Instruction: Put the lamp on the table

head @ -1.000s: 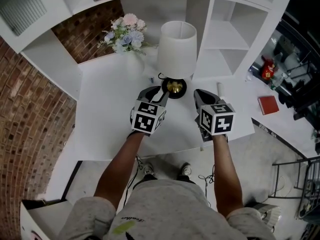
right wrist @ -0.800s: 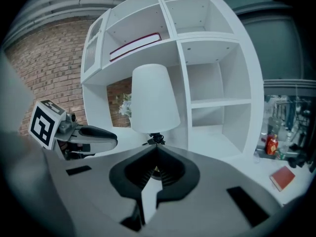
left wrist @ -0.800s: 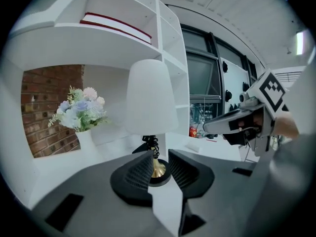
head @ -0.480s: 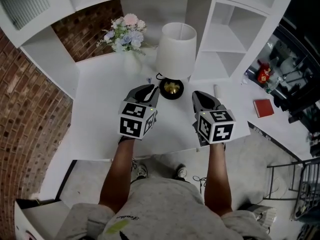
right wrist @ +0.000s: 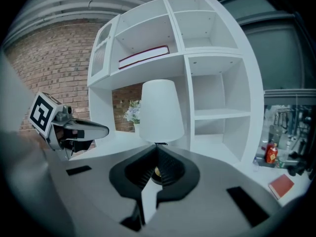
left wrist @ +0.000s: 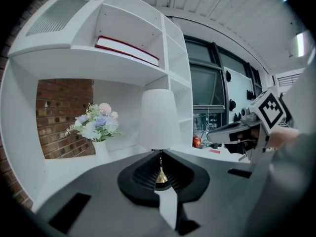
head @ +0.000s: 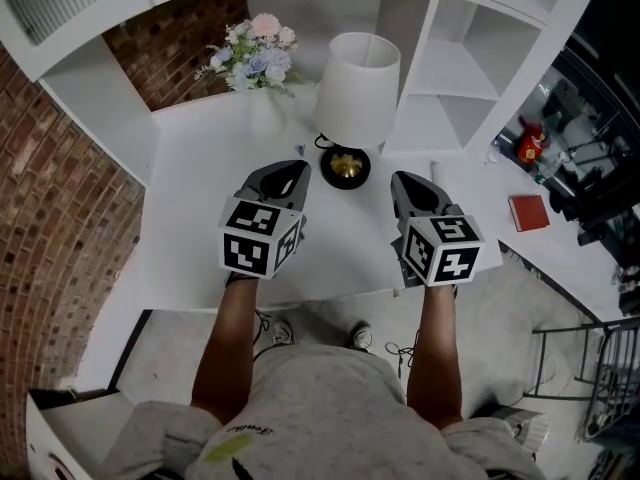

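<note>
Beneath white shade (head: pixel 357 90), half-hidden lamp base (head: pixel 346 168)

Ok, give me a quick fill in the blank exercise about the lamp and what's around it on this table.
The lamp has a ___ shade. Its round base on the white table is ___ with a gold centre. In the head view, the flowers stand to the lamp's ___. The small book at far right is ___.
Missing words: white; black; left; red.
</note>
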{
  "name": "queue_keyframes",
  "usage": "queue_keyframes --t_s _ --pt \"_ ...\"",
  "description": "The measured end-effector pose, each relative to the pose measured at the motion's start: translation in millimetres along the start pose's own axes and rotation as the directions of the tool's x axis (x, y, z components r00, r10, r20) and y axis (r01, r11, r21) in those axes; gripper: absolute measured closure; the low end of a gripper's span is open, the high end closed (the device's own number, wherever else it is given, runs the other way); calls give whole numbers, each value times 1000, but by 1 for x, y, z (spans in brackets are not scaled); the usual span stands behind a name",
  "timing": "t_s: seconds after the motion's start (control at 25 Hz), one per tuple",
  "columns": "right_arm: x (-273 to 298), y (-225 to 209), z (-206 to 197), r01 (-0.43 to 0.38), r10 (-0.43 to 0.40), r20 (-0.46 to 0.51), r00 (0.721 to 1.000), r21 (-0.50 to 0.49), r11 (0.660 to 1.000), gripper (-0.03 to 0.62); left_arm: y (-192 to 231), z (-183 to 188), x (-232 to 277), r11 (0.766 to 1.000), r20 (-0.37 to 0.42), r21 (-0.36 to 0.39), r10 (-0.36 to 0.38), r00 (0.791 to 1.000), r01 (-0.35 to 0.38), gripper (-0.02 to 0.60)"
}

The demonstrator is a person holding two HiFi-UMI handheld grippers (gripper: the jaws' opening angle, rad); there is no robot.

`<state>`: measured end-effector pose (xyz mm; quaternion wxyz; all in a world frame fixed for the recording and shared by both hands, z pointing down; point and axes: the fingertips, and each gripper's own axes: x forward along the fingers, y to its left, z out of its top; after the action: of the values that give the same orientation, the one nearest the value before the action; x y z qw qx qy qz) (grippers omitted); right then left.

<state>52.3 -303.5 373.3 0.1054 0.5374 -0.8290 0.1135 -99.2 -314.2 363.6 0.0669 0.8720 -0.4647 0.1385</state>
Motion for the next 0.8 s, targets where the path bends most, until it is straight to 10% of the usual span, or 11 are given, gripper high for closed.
queue_keyframes --t_s 0.8 --pt "-4 0 10 1 -1 10 1000 -30 1000 589 4 -2 1 1000 -39 8 19 999 -19 583"
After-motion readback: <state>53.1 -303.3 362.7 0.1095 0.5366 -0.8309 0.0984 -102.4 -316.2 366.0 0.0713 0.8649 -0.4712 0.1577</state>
